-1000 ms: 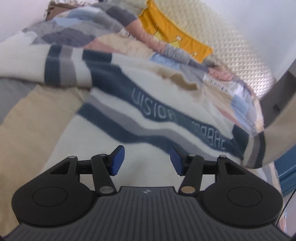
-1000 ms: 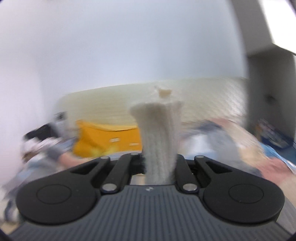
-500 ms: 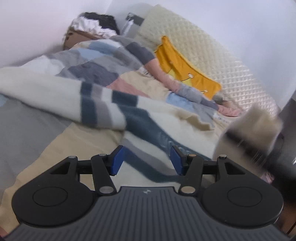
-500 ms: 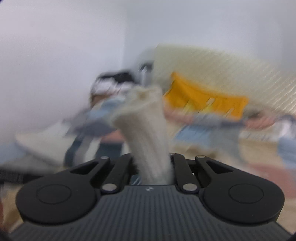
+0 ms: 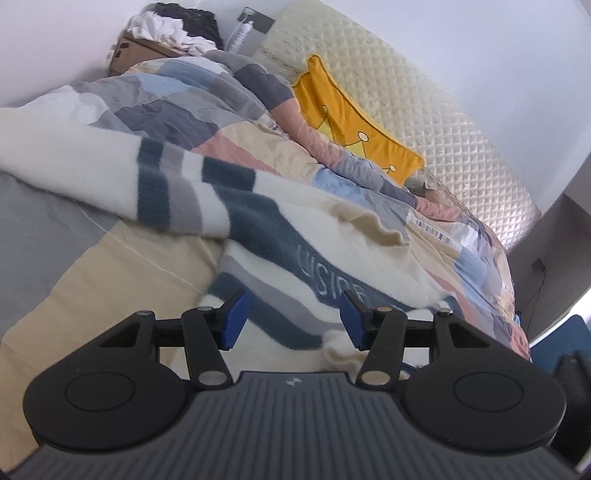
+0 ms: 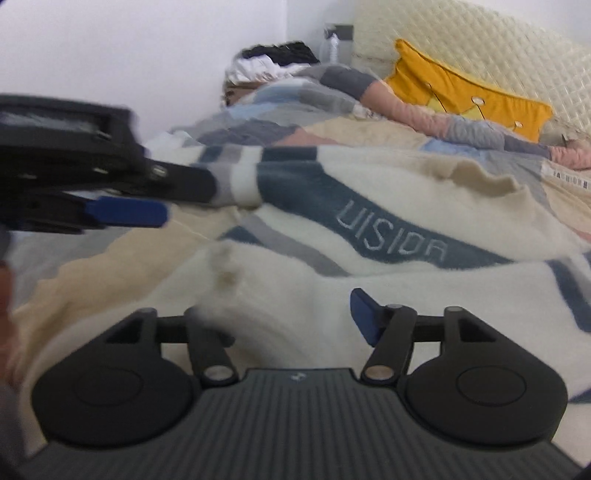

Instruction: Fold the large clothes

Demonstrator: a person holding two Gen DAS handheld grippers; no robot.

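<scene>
A cream sweater [image 5: 295, 229] with navy and grey stripes and the lettering "VISION" lies spread on the bed. One sleeve [image 5: 74, 166] stretches out to the left. My left gripper [image 5: 291, 321] hovers open over the striped body, with nothing pinched. In the right wrist view the sweater [image 6: 369, 206] fills the middle. The other cream sleeve [image 6: 258, 295] lies folded over the body, between the jaws of my right gripper [image 6: 295, 321]. These jaws are opening, and the sleeve covers the left finger. The left gripper [image 6: 125, 210] shows blurred at the left edge.
A patchwork duvet [image 5: 207, 96] is bunched behind the sweater. Behind it are a yellow crown cushion [image 5: 351, 122] and a quilted cream headboard [image 5: 424, 92]. A cardboard box [image 5: 140, 51] topped with clothes and a bottle [image 5: 240, 35] stand in the far corner. Grey sheet [image 5: 33, 240] lies left.
My right gripper swung down from mid-air with the cream sleeve clamped, then parted its jaws, so the sleeve now rests across the sweater's body. The left gripper drifted slightly and stayed open.
</scene>
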